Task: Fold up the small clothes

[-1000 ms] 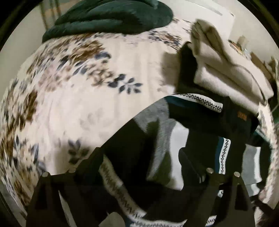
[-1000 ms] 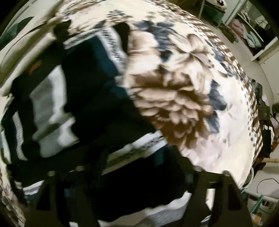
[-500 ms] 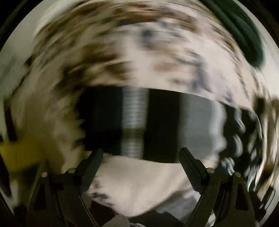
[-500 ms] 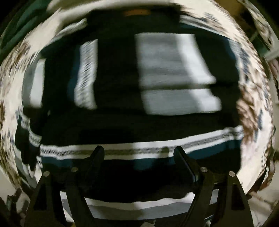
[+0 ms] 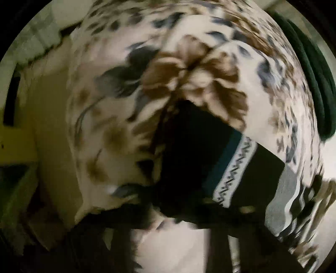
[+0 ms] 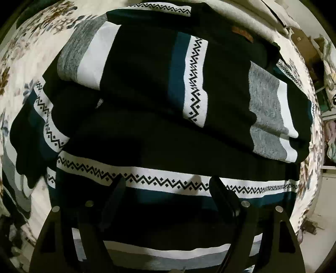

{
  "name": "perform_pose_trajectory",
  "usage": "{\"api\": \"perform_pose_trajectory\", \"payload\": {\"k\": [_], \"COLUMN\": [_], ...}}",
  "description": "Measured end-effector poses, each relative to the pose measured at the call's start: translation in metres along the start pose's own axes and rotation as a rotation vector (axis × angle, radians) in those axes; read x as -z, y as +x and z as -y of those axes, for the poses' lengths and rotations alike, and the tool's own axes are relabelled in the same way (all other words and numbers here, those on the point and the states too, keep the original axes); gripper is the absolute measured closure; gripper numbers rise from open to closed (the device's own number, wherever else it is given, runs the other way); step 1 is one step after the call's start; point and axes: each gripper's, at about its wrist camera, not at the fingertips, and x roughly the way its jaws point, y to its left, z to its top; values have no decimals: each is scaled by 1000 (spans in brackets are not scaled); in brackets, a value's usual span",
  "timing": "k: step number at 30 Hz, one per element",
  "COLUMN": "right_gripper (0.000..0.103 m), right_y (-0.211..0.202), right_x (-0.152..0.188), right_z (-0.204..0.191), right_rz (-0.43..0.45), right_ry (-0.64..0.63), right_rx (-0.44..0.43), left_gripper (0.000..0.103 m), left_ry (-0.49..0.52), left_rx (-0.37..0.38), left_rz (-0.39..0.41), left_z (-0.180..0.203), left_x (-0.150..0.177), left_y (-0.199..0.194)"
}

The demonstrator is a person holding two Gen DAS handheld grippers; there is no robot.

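Jaws of left gripper [image 5: 168, 206]: just been closing, now pinched together on black edge of striped sweater [image 5: 195, 147], as far as blur allows. Fingers only dark smears converging from both lower corners.

Left wrist view:
- Heavy motion blur throughout.
- Sweater lying on floral bedspread [image 5: 189, 69], running from centre to lower right. Black panel nearest the jaws, then teal stripe, white zigzag band [image 5: 235, 170], more black, grey block at right edge.
- Big brown flower print just above the black panel.
- Dark green blanket [image 5: 313, 75] bunched along right rim, well apart from sweater.
- Bed edge at left, with dim yellowish and green shapes beyond; too blurred to name.

Right wrist view:
- Sharp picture.
- Jaws of right gripper [image 6: 167, 180]: wide apart, clamped on nothing, pointing down over sweater [image 6: 136, 84]. Contact with the knit: cannot tell.
- Sweater filling most of frame, partly folded, upper layer lying across lower one. Horizontal zigzag band directly between the fingertips, teal stripe just below it.
- Brown patch label [image 6: 242, 33] near top right of sweater.
- Cream folded garment [image 6: 231, 12] just beyond top edge.
- Bedspread [image 6: 23, 63] visible on left and right of sweater.
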Motion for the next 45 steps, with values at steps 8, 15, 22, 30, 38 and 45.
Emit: {"api": "perform_pose_trajectory", "payload": {"k": [8,15,22,30,38,45], "right_gripper": [20,20,20,20,20,20], "right_y": [6,1,-7,-12,-7,1], "right_x": [7,17,12,0,-8,-21], "right_z": [28,66,100,124,154,207], "right_rz": [-19,-25,-25,-19,-14,-9], "right_ry": [55,58,8,4,44,98], "right_rx": [-50,-122,-135,-135,-131,-133], "left_gripper": [94,92,49,48,102,103], "left_ry": [106,114,-137,-380,-412,-219], "left_rx": [-44,-42,184,400,268,166], "left_rz": [100,134,68,-50,136,261], "left_z": [20,18,-14,-11,14,53], "left_x": [17,36,49,68,45,28], "left_y": [-44,-72,-67,-9,-15,-51]}}
